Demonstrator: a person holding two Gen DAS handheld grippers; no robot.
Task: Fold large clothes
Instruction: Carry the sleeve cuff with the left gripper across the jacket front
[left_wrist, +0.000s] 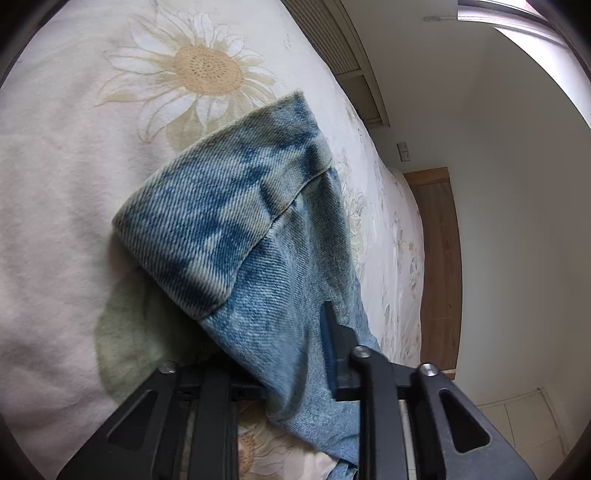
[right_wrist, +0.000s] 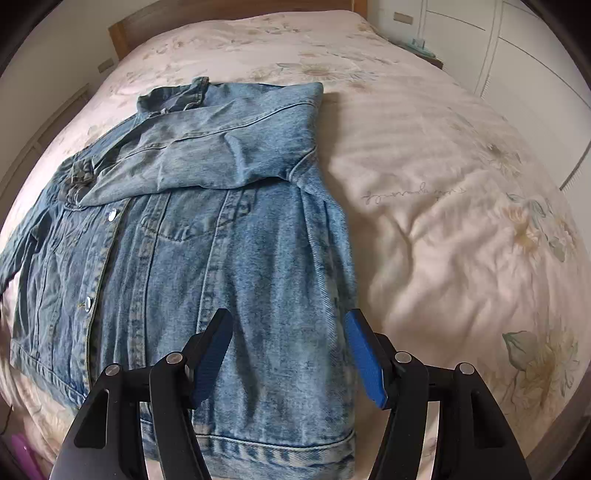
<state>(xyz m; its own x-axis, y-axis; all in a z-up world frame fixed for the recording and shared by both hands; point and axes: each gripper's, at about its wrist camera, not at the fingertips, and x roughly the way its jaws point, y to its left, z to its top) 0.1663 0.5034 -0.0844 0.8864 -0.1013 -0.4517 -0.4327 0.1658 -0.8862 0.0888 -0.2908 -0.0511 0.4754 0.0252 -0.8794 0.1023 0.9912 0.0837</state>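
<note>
A light blue denim jacket (right_wrist: 207, 258) lies face up on the bed, collar far, hem near. One sleeve (right_wrist: 192, 162) is folded across the chest. My right gripper (right_wrist: 290, 354) hovers open over the jacket's near right part, close to the hem, with nothing pinched between its blue pads. In the left wrist view a denim sleeve with its cuff (left_wrist: 221, 221) runs out from my left gripper (left_wrist: 295, 332), which is shut on the cloth. Only one blue pad (left_wrist: 328, 332) shows; the fabric hides the other finger.
The bed (right_wrist: 443, 221) carries a cream quilt with a sunflower print (left_wrist: 207, 70). A wooden headboard (right_wrist: 147, 22) stands at the far end, white wardrobe doors (right_wrist: 535, 74) to the right. A wooden bed frame (left_wrist: 439, 258) and tiled floor (left_wrist: 524, 417) lie beside the bed.
</note>
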